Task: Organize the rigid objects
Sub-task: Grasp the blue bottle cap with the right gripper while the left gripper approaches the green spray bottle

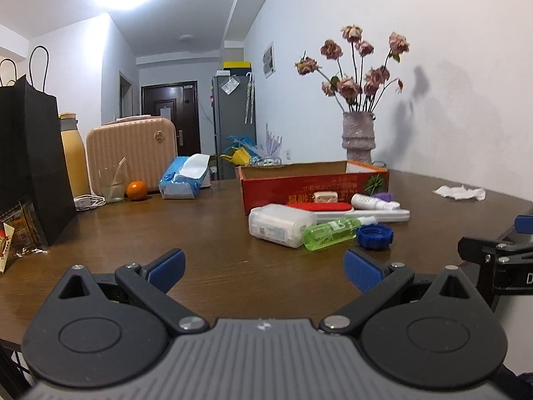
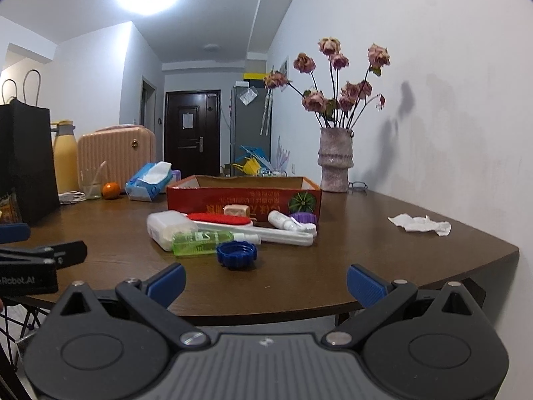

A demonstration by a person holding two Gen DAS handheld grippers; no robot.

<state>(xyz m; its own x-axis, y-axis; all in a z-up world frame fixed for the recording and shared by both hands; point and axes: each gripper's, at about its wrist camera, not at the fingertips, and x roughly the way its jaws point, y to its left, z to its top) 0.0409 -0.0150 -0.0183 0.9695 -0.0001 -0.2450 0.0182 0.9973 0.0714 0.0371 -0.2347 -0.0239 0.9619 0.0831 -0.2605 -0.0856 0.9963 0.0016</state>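
Observation:
A red cardboard box (image 1: 283, 190) (image 2: 200, 198) stands open-topped mid-table. In front of it lies a cluster: a white plastic case (image 1: 278, 225) (image 2: 165, 226), a green bottle (image 1: 328, 233) (image 2: 201, 241), a blue cap (image 1: 374, 237) (image 2: 236, 255), a red-topped white brush (image 1: 333, 207) (image 2: 220, 218), a long white case (image 1: 373, 216) (image 2: 286, 235), a small white bottle (image 1: 366, 201) (image 2: 283, 221), a purple cap (image 1: 383, 196) (image 2: 303, 217) and a beige block (image 1: 326, 196) (image 2: 236, 210). My left gripper (image 1: 265, 271) hovers open near the table's front, short of the cluster. My right gripper (image 2: 266, 283) is open at the table edge, empty.
On the left stand a black paper bag (image 1: 30, 163), a yellow bottle (image 1: 75, 156), a pink suitcase (image 1: 131, 153), a glass (image 1: 113, 183), an orange (image 1: 136, 190) and a tissue pack (image 1: 183, 176). A vase of dried roses (image 1: 358, 136) and a crumpled tissue (image 1: 461, 193) sit by the wall.

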